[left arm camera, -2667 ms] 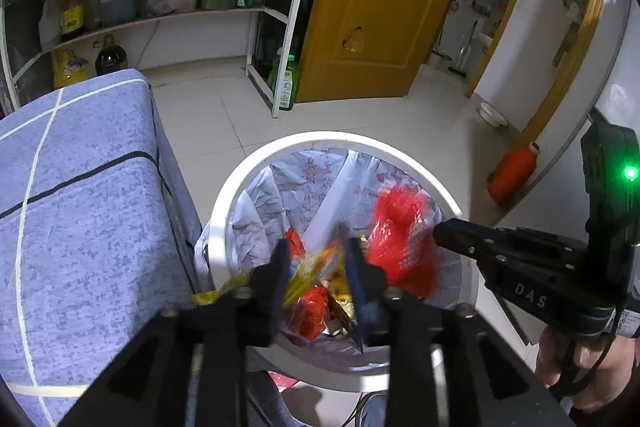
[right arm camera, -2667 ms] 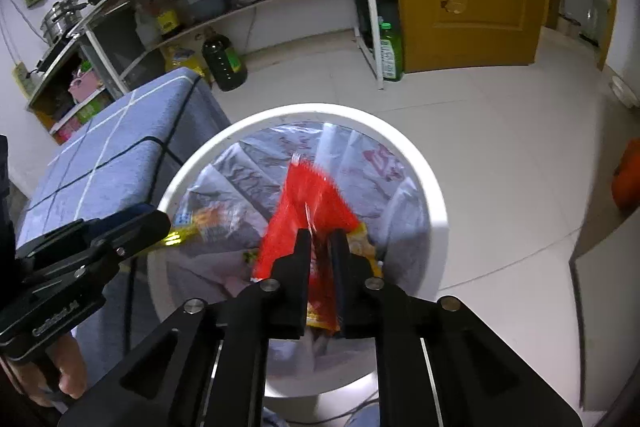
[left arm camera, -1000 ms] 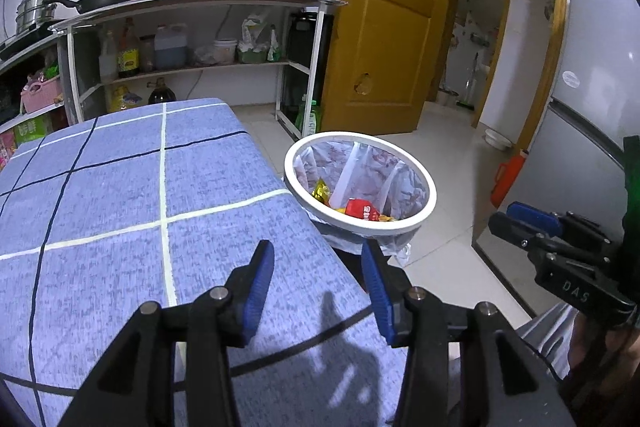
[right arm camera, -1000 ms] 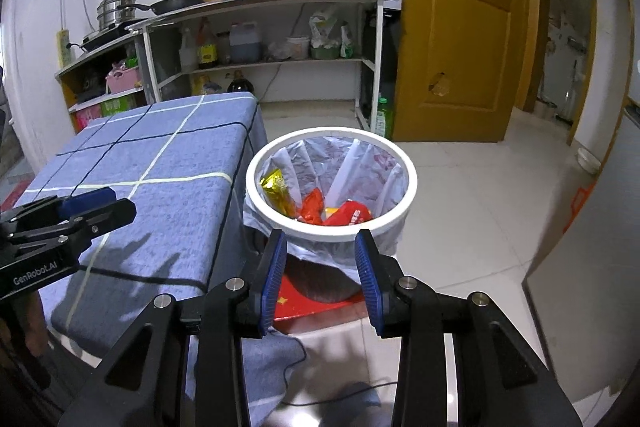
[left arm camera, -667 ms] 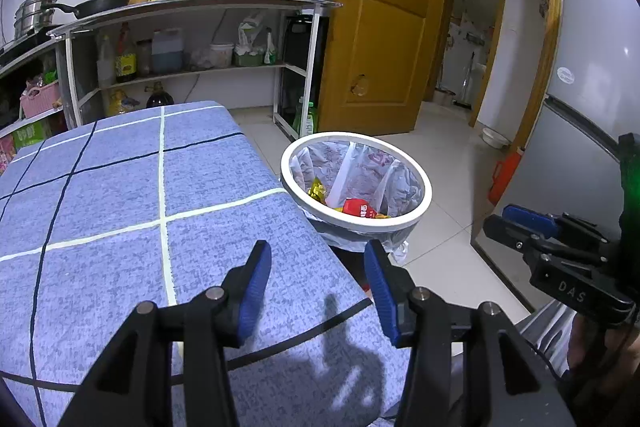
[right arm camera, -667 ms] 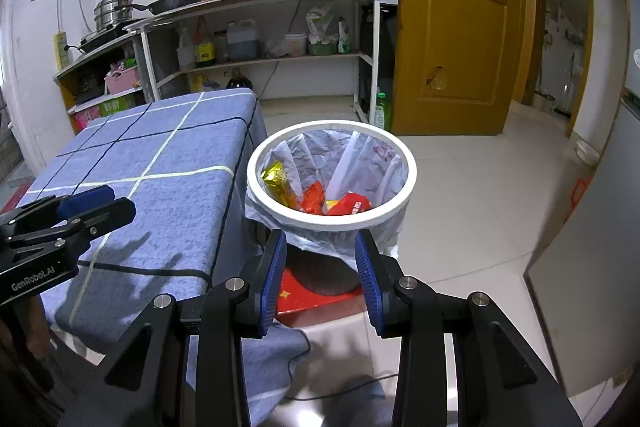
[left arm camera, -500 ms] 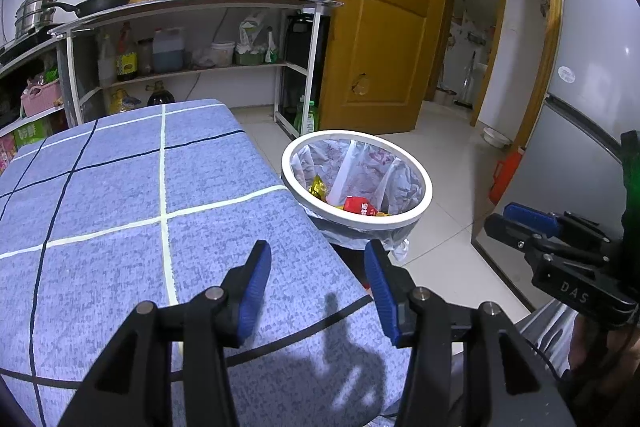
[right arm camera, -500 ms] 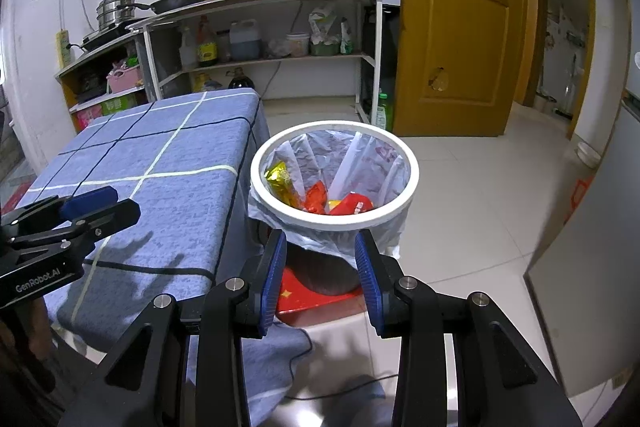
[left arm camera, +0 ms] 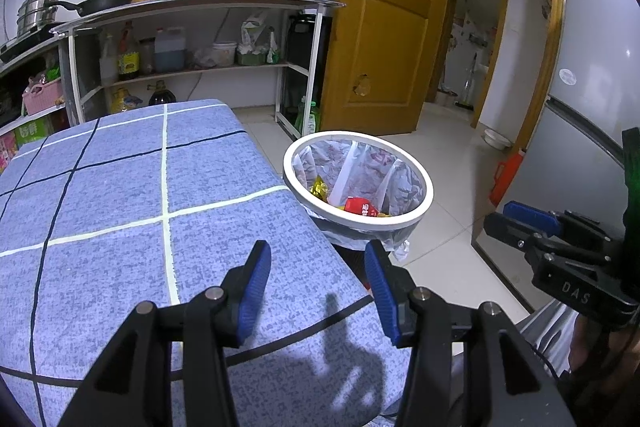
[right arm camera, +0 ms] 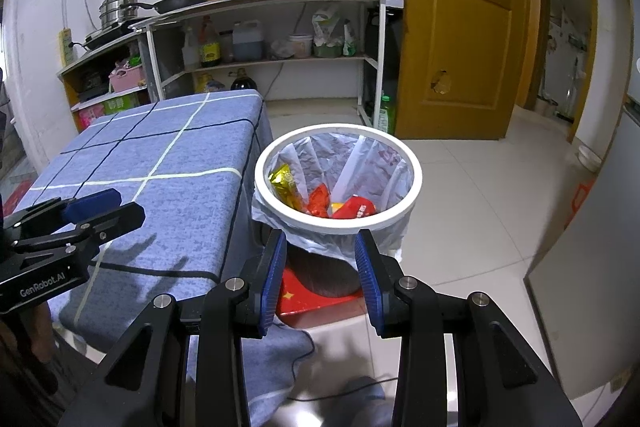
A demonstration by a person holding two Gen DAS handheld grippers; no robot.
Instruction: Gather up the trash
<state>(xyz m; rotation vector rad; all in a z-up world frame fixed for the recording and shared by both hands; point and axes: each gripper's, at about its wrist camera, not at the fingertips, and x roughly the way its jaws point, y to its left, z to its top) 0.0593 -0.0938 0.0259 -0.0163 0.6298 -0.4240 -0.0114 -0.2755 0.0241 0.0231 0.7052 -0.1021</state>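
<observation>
The left gripper [left arm camera: 318, 263] hangs over the near edge of the blue table [left arm camera: 120, 195]. Its jaws are wide apart and nothing is between them. The right gripper [right arm camera: 320, 251] is a little to the right, past the table's edge and above the floor. Its jaws are apart too and hold nothing. The white bin [right arm camera: 416, 187] stands on the floor just right of the table. The trash is inside it: a yellow wrapper [right arm camera: 285, 183] and red wrappers [right arm camera: 356, 207].
</observation>
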